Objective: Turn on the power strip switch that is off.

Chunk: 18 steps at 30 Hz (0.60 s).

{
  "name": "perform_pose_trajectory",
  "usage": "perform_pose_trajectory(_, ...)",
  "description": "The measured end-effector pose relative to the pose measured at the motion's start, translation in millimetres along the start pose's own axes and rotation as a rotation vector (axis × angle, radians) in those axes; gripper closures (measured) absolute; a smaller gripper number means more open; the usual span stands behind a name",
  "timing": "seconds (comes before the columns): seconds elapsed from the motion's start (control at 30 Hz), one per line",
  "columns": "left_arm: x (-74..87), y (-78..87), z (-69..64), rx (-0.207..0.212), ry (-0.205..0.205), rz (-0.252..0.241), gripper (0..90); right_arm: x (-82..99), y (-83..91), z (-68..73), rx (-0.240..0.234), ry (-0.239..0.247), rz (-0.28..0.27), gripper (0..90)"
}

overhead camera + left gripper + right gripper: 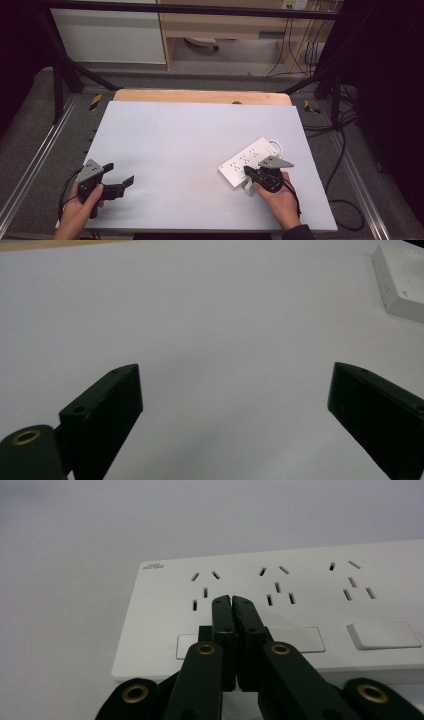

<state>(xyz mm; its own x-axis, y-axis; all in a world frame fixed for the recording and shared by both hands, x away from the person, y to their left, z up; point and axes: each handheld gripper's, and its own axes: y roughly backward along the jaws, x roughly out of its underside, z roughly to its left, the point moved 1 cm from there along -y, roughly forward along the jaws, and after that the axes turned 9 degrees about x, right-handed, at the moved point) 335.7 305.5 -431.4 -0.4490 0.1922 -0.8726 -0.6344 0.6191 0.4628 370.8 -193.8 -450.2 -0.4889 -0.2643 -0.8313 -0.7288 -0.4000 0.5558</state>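
- On the bench [165, 145], a flat pale grey-white sheet covers nearly the whole top; a strip of light wood [200, 96] shows along its far edge.
- Beyond the bench, dark grey carpeted floor [45, 125] runs to either side, crossed by black metal frame bars [60, 75].
- At the back of the room stand a white cabinet panel [107, 35] and a pale wooden shelf unit [225, 25], with black cables [300, 50] hanging near its right end.
- More black cable [345, 205] lies looped on the floor to the right of the bench.
- A long white plastic power strip [250, 161] lies flat on the right half of the sheet, set on a diagonal, its white cord [276, 143] curled at the far end.
- In the right gripper view the power strip [310, 610] shows groups of socket slots, a row of white rocker switches [382, 635] beneath them, and a small grey printed mark [152, 566] at its corner, too small to read.
- The right claw [249, 172], held in the person's right hand [280, 197], sits at the near end of the strip; in its own view the right claw [233, 600] has its two black jaws pressed together with nothing between them, the tips over the strip's face between sockets and switches. Whether they touch it I cannot tell.
- The left claw [120, 174], held in the left hand [80, 207], is near the bench's front left corner, well apart from the strip.
- In its own view the left claw [235, 385] is spread wide with bare sheet between the jaws, and a corner of the strip [400, 280] lies at the upper right.
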Motion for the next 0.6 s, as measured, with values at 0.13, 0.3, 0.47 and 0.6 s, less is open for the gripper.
perform_pose_trajectory(0.13, 0.0, -0.1, -0.1, 0.000, -0.001, 0.001, 7.5, 0.1, 0.0, -0.3, -0.001, -0.002, 0.000, 89.8)
perform_pose_trajectory(0.3, 0.1, -0.2, 0.0, 0.000, -0.002, 0.003, 7.5, 0.0, 0.0, -0.4, -0.001, 0.000, -0.001, 90.0)
perform_pose_trajectory(0.47, 0.1, -0.2, -0.1, -0.001, -0.003, 0.004, 7.5, 0.1, -0.1, -0.4, -0.001, -0.001, -0.001, 90.0)
perform_pose_trajectory(0.6, 0.2, -0.3, -0.1, -0.001, -0.003, 0.005, 7.5, 0.0, -0.1, -0.3, 0.000, -0.001, -0.001, 90.0)
